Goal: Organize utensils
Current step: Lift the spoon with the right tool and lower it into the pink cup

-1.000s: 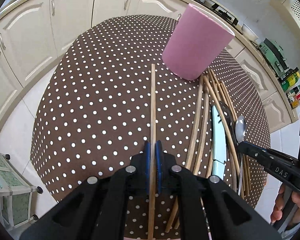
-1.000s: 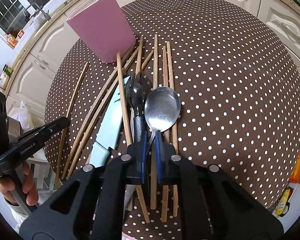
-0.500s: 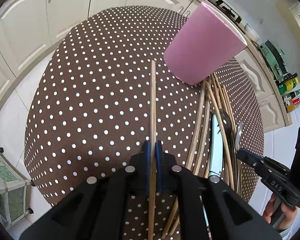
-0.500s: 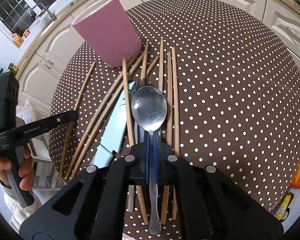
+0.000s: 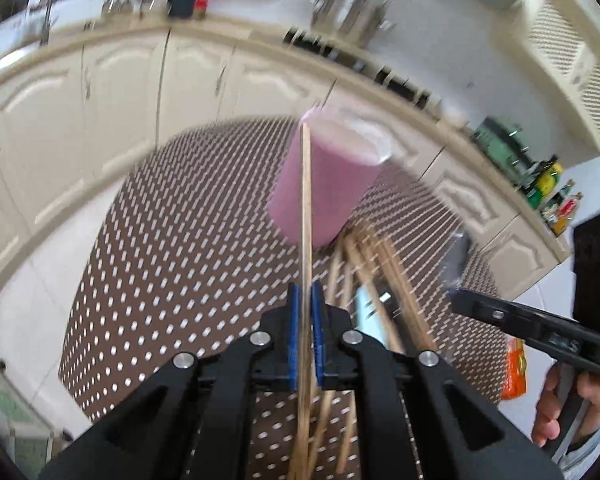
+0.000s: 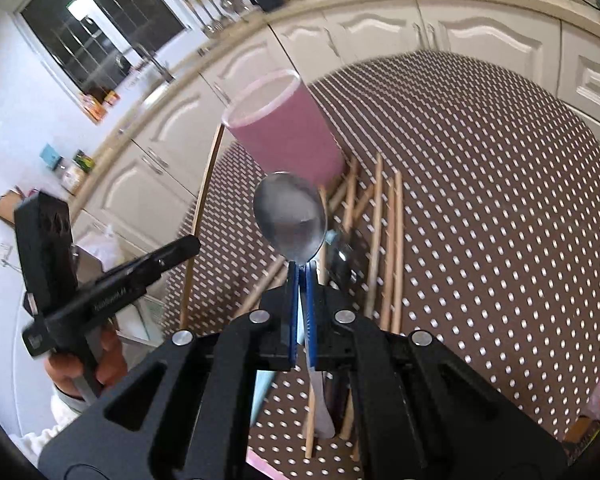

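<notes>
Above the polka-dot table (image 5: 172, 264), left gripper (image 5: 306, 300) clamped on a single wooden chopstick (image 5: 305, 200) lifted clear, right gripper (image 6: 299, 276) pinched on a metal spoon (image 6: 290, 220), pink cup (image 6: 284, 132) upright beyond, remaining chopsticks (image 6: 388, 240) lying beside its base

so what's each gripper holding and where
Left gripper pinches a wooden chopstick along its lower shaft; right gripper pinches a metal spoon at its neck.

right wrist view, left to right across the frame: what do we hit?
left gripper with its chopstick → pink cup → loose chopsticks on the dotted tablecloth. The spoon overlaps the cup's span, so it is omitted.
</notes>
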A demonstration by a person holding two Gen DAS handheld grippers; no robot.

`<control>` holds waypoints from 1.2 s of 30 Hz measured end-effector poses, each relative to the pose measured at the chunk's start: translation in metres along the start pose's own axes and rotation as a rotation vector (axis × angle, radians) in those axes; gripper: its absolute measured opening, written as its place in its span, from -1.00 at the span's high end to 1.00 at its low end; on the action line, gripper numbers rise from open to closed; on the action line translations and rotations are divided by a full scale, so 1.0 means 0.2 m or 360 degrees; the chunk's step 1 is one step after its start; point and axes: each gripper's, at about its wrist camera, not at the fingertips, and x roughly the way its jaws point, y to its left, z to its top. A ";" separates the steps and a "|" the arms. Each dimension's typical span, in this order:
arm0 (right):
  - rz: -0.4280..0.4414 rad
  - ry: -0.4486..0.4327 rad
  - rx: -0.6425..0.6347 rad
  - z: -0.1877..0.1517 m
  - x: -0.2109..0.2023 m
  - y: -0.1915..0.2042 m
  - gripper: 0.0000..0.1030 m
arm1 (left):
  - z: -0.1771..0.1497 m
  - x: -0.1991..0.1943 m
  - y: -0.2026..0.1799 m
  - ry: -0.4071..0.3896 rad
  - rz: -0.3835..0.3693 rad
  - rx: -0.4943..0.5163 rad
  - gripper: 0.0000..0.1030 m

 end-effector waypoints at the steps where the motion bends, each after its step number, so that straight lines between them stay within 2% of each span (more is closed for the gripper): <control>1: 0.0015 -0.0018 -0.0007 0.01 -0.01 0.00 0.95 | 0.01 -0.02 -0.03 -0.0050 -0.0012 0.0027 0.88; 2: 0.0023 -0.0033 -0.0015 0.03 -0.03 0.01 0.95 | 0.02 -0.04 -0.06 -0.0100 -0.0012 0.0054 0.88; 4: -0.0048 0.0003 -0.0044 0.07 -0.02 0.01 0.95 | 0.04 -0.07 -0.12 -0.0174 0.0011 0.0115 0.88; 6: -0.0150 0.0017 -0.0077 0.08 0.01 0.01 0.95 | 0.05 -0.06 -0.14 -0.0143 0.0079 0.0131 0.88; 7: -0.0177 0.0029 -0.0080 0.08 0.02 0.00 0.95 | 0.06 -0.05 -0.14 -0.0124 0.0068 0.0105 0.88; 8: -0.0175 0.0068 -0.0074 0.07 0.04 -0.02 0.94 | 0.07 -0.03 -0.12 -0.0106 0.0051 0.0079 0.88; 12: -0.0202 0.0178 -0.0134 0.02 0.12 -0.01 0.93 | 0.05 0.00 -0.05 -0.0050 0.0105 0.0038 0.88; 17: -0.0280 0.0282 -0.0396 -0.02 0.22 0.13 0.92 | 0.01 0.01 0.06 -0.0010 0.0104 -0.0051 0.88; 19: -0.0309 0.0325 -0.0516 -0.03 0.26 0.18 0.77 | 0.00 -0.01 0.09 -0.0010 0.0121 -0.0064 0.88; 21: -0.0355 0.0348 -0.0645 -0.05 0.29 0.22 0.12 | -0.02 -0.02 0.12 -0.0010 0.0135 -0.0084 0.88; 23: -0.0384 0.0382 -0.0760 -0.07 0.32 0.26 0.12 | -0.04 -0.04 0.15 -0.0008 0.0149 -0.0095 0.88; 26: -0.0421 0.0463 -0.0808 -0.07 0.37 0.27 0.36 | -0.06 -0.05 0.18 0.0007 0.0149 -0.0125 0.88; 28: -0.0466 0.0503 -0.0864 -0.07 0.41 0.28 0.43 | -0.07 -0.04 0.19 0.0012 0.0140 -0.0136 0.88; 29: -0.0467 0.0527 -0.0888 -0.08 0.42 0.29 0.55 | -0.08 -0.04 0.19 0.0012 0.0141 -0.0137 0.88; 36: -0.0467 0.0630 -0.1043 -0.10 0.50 0.38 0.65 | -0.07 -0.03 0.18 0.0021 0.0118 -0.0138 0.88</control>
